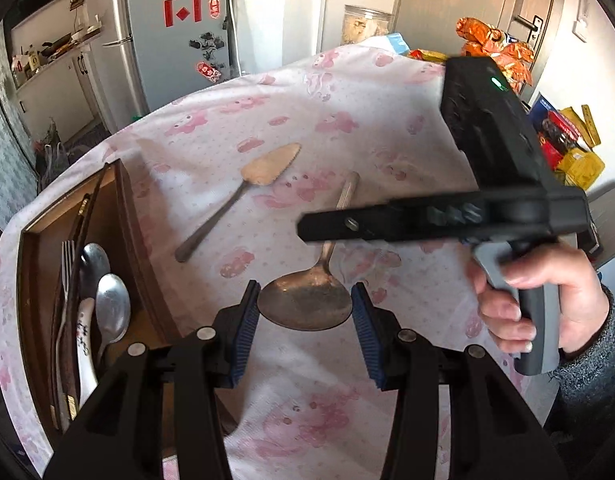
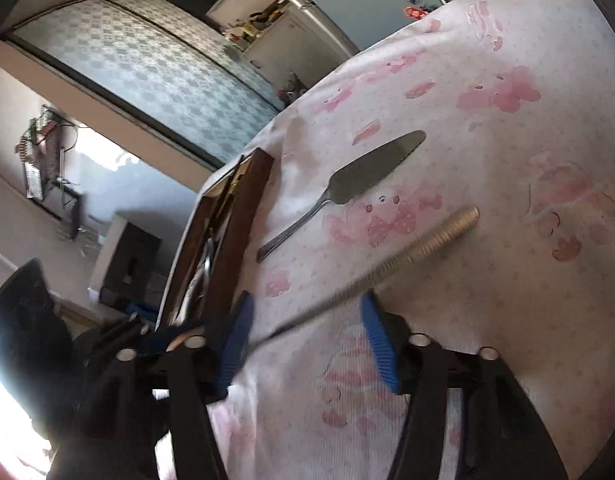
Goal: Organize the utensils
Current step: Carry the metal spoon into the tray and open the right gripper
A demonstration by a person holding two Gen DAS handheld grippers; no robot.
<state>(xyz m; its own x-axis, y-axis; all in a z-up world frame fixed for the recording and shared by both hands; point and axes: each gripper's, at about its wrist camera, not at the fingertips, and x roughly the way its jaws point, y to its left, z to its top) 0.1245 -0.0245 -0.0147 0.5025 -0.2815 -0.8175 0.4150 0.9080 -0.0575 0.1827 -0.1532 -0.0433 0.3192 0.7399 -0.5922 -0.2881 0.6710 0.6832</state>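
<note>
A large metal serving spoon (image 1: 305, 304) lies on the pink-patterned tablecloth, its bowl between the blue pads of my left gripper (image 1: 305, 312), which is open around it. Its ribbed handle (image 2: 427, 240) runs between the open pads of my right gripper (image 2: 305, 340). The right gripper also shows in the left wrist view (image 1: 427, 220), above the handle. A cake server (image 1: 243, 192) lies further back; it also shows in the right wrist view (image 2: 347, 188). A wooden tray (image 1: 35, 264) at the left holds a fork, spoons and chopsticks.
The tray (image 2: 243, 216) sits at the table's left edge. Snack bags (image 1: 495, 48) and boxes (image 1: 567, 140) stand at the far right. A fridge (image 1: 167, 40) stands behind the table.
</note>
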